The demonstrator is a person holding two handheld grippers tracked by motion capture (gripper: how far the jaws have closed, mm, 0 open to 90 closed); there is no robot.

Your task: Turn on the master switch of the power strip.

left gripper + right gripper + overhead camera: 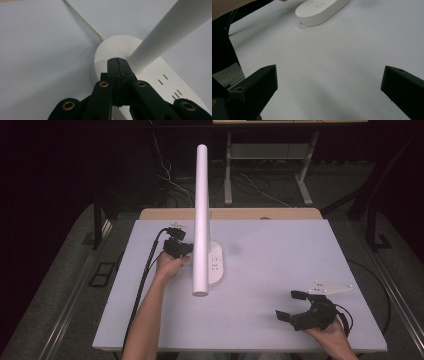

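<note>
the high view is looking forward and down on the whole white table (280,270). the left gripper view is sitting very near the lamp base (112,50). the right gripper view is facing low across the table toward the same base (319,10).

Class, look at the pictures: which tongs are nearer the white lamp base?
Left. The left tongs sit shut right at the lamp base, beside its pole. The right tongs rest open on the table, well apart from it.
</note>
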